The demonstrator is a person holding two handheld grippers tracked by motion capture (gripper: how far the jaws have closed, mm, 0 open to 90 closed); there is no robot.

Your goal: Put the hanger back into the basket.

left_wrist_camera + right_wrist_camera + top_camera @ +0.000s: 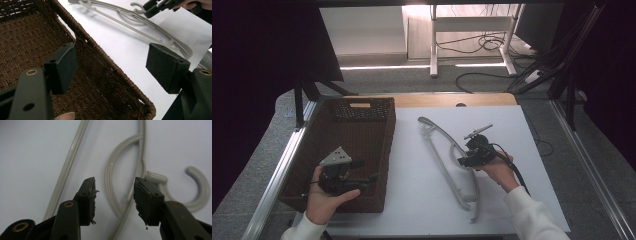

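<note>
The right gripper [466,156] has its jaws apart and holds nothing. It hangs just over the grey hanger [447,150], with the curved middle part near the hook [200,190] sitting between its jaws, so it looks ready to pinch there. The hanger lies flat on the white table [422,200]. The left gripper [362,182] is wide open and empty too. It waits above the brown basket [384,150], maybe because the hanger will go in there.
</note>
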